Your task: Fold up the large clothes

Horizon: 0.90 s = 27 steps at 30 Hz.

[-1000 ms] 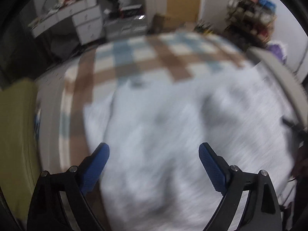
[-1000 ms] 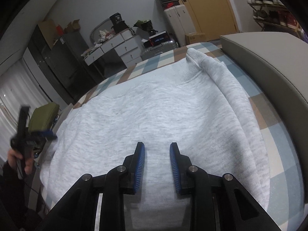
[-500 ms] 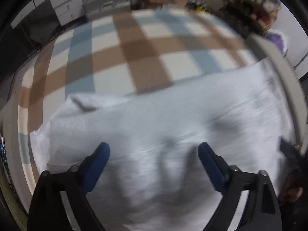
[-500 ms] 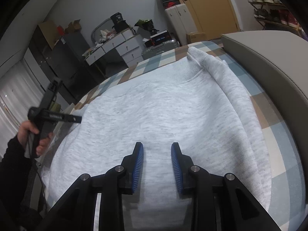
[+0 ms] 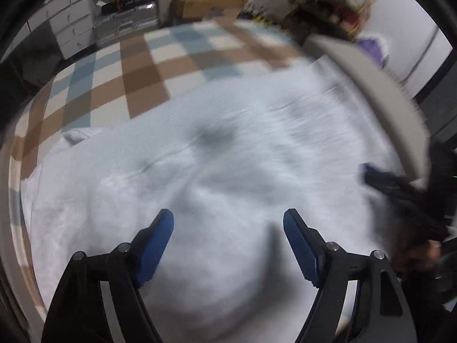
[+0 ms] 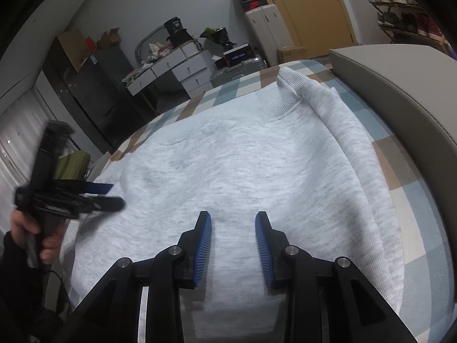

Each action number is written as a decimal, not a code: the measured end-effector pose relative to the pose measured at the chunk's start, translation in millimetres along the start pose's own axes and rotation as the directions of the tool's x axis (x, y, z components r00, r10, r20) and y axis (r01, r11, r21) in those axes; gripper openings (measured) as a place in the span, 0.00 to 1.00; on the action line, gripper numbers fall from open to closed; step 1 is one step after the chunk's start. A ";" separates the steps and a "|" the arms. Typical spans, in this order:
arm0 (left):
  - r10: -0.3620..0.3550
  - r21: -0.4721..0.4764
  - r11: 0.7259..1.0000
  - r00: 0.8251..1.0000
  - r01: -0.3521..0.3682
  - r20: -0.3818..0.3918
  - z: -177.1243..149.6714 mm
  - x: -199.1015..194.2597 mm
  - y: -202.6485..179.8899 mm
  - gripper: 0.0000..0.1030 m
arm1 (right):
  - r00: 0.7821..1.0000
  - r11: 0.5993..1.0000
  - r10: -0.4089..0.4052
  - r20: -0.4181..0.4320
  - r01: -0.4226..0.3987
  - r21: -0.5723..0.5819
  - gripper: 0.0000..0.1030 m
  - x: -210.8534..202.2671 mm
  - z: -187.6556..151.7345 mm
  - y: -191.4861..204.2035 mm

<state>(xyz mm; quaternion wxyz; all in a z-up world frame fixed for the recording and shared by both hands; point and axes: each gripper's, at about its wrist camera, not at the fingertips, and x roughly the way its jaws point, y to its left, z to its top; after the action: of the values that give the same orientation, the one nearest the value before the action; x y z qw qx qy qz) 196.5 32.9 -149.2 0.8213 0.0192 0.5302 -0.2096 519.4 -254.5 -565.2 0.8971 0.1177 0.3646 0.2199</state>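
Right gripper (image 6: 232,223): hanging low over the near part of the sweatshirt (image 6: 242,165), jaws standing a little apart, nothing between the blue pads, no pad pressing on the cloth.

Left gripper (image 5: 228,220): jaws released and wide, though they have just been closing somewhat; only blurred grey cloth is showing between the fingers, and nothing is being gripped. From the right wrist view this same tool (image 6: 111,194) is reaching in over the sweatshirt's left edge, a hand (image 6: 31,228) in a dark sleeve gripping its handle. Whether its tips are touching the cloth is hard to judge through the blur.

Sweatshirt: light grey, large, lying spread on the checked bedspread (image 6: 411,200), covering most of it. One sleeve (image 6: 354,148) is lying folded along the sweatshirt's right side, a ribbed cuff (image 6: 288,80) sitting at its far end, beside the ribbed neckline.

Padded headboard (image 6: 400,85): grey-beige, running along the right of the sweatshirt, just past the folded sleeve.

Green cushion (image 6: 71,163): beyond the sweatshirt's left edge, behind the left gripper.

Beyond the sweatshirt's far end: white drawer unit (image 6: 182,68) with clutter on top, silver suitcase (image 6: 237,71) beside it, dark cabinet (image 6: 94,91) to its left, wooden door (image 6: 308,5) and shoe rack (image 6: 405,8) further right.
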 end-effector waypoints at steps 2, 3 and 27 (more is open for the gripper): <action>0.002 0.056 0.998 0.999 -0.005 0.054 -18.4 -21.9 -16.3 0.75 | 1.000 1.000 0.006 -0.001 -0.006 -0.001 0.33 -0.7 -3.0 -0.2; 0.036 0.081 0.996 0.997 -0.041 0.062 -28.8 -20.7 -24.5 0.75 | 1.000 1.000 0.007 -0.002 -0.007 -0.002 0.34 -3.1 5.1 6.8; 0.067 -0.093 0.994 0.989 -0.055 0.129 -96.0 2.1 3.7 0.95 | 1.000 1.000 0.000 -0.004 0.000 -0.001 0.35 -79.5 34.2 52.6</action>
<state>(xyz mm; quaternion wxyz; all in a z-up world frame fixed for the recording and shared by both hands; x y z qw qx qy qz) 115.7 60.0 -193.8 0.8607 -0.0150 0.4826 -0.1615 476.6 -248.4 -473.6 0.8964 0.1166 0.3664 0.2205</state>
